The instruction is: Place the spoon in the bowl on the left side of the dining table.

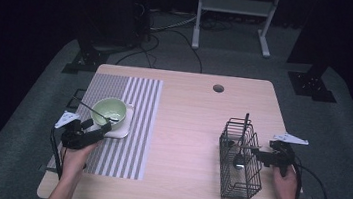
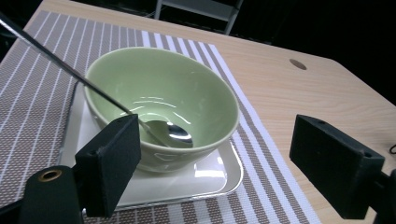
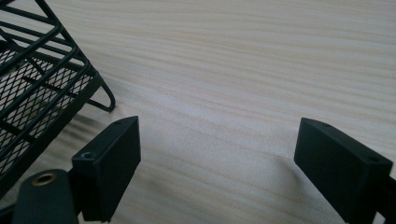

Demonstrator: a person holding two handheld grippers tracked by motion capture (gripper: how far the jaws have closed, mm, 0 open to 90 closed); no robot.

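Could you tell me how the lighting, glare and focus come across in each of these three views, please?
High view: lit table, surroundings nearly black. Left gripper view: bright glare inside the green bowl and on the white tray; near jaws slightly soft. Right gripper view: even light, soft shadow beneath the wire basket.

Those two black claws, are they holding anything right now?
No. The left gripper stands open before the green bowl with its spoon; the right gripper is open over bare table.
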